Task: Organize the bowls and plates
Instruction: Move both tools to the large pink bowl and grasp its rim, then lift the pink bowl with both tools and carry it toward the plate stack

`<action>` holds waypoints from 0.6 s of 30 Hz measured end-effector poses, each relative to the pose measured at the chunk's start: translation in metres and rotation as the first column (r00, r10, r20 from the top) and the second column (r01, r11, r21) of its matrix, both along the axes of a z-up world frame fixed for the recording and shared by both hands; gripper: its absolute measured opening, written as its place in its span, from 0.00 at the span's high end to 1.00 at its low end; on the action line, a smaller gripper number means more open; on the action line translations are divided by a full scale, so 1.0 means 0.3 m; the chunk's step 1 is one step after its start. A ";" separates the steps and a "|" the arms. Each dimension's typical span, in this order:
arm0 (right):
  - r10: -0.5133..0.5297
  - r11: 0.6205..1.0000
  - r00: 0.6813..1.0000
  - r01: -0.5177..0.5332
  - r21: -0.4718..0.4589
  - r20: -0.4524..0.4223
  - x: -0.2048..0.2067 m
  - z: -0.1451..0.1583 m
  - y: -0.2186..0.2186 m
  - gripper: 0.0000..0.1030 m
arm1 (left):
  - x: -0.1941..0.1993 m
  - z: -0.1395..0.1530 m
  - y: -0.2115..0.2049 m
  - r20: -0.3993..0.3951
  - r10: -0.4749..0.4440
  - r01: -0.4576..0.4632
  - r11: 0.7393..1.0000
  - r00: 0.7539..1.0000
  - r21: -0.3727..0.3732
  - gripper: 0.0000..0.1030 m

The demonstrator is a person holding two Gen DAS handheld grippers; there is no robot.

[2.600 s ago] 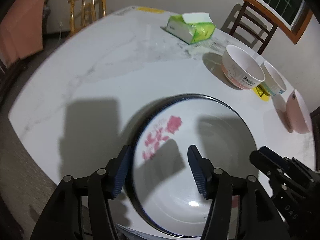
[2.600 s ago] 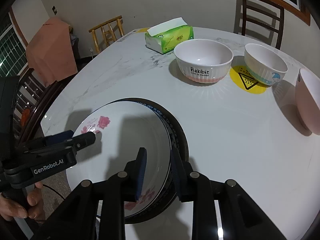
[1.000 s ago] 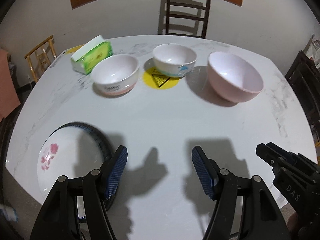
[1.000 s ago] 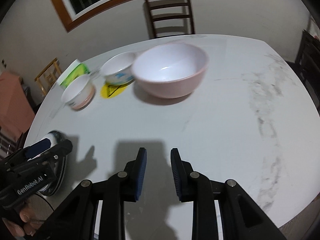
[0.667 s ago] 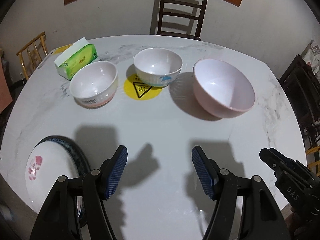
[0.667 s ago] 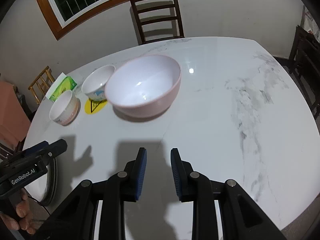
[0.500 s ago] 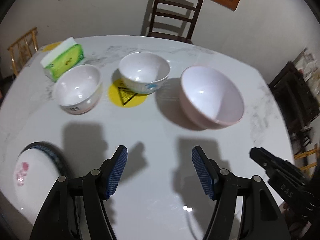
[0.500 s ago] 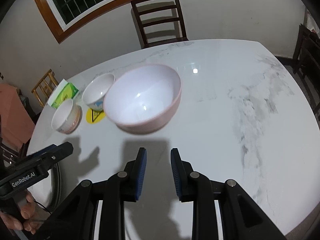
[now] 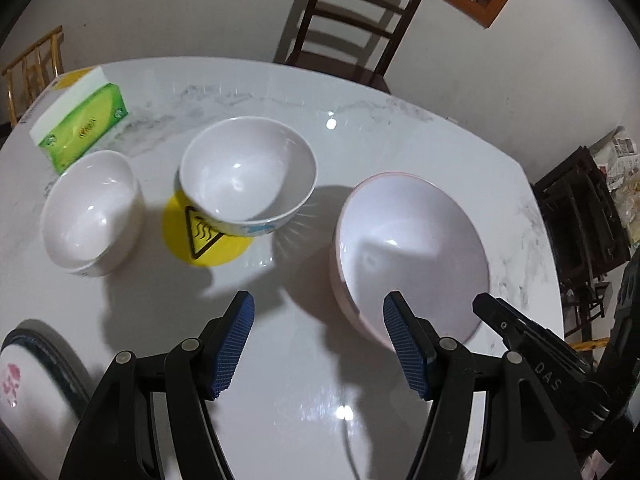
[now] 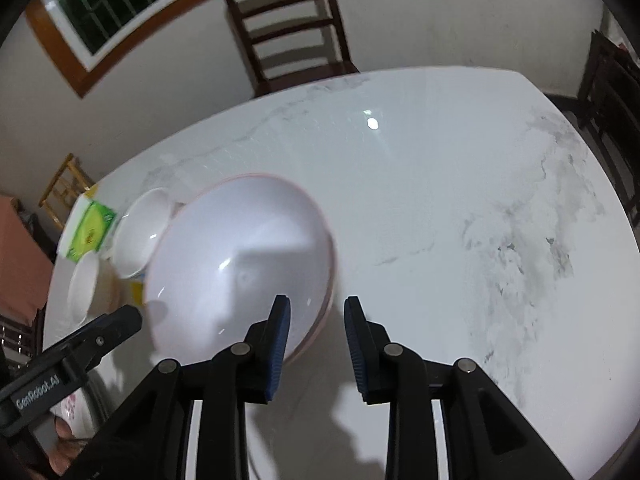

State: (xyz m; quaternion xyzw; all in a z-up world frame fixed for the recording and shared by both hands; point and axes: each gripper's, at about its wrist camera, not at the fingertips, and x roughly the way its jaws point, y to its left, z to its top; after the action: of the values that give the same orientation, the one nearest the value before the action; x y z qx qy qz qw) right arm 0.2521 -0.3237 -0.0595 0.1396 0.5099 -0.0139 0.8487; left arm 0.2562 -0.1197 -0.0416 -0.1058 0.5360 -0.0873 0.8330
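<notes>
Left wrist view takes in most of the round white marble table [image 9: 360, 152], which carries everything in play. Largest on it is the pink bowl [image 9: 412, 248], upright near the right side, well apart from the other dishes; that free space around it probably makes it the easy one to seize next. To its left stands a white bowl with a blue motif [image 9: 248, 178], resting partly on a yellow warning-sign coaster [image 9: 200, 240], and left of that a second white bowl [image 9: 92, 212]. All three sit in a loose row, open side up, so nesting them looks like the likely aim. At the table's near left edge, the stacked plates [image 9: 24, 372], a flowered one on a dark-rimmed one, seem already gathered. A green tissue box [image 9: 80, 128] lies at the far left, out of the way.

The left gripper [image 9: 318, 340] has its jaws standing wide with nothing between them; its right finger overlaps the pink bowl's near rim in the picture, though contact cannot be judged. The right gripper [image 10: 316, 344] has just been opening its jaws; they now straddle the bowl's near-right rim [image 10: 320, 312] without visibly pressing it. Both tools point steeply downward at this bowl, seemingly to take it from two sides.
</notes>
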 end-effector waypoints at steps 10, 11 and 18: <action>-0.001 1.000 0.999 0.001 0.004 -0.043 0.077 -0.098 0.008 0.72 | 0.106 -0.110 -0.056 -0.068 -0.010 0.011 1.000 0.998 0.015 0.45; -0.006 1.000 0.999 0.006 0.006 -0.038 0.076 -0.102 0.006 0.72 | 0.108 -0.116 -0.060 -0.069 -0.012 0.013 1.000 0.998 0.012 0.47; -0.012 0.999 1.000 0.012 0.033 -0.022 0.055 -0.117 0.011 0.84 | 0.109 -0.138 -0.078 -0.076 -0.050 0.048 0.998 0.996 -0.030 0.80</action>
State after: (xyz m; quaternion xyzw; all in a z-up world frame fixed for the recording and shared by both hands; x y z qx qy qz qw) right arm 0.2686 -0.3206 -0.0947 0.1568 0.5185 -0.0120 0.8405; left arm 0.2889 -0.1430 -0.0830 -0.1076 0.5687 -0.1110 0.8079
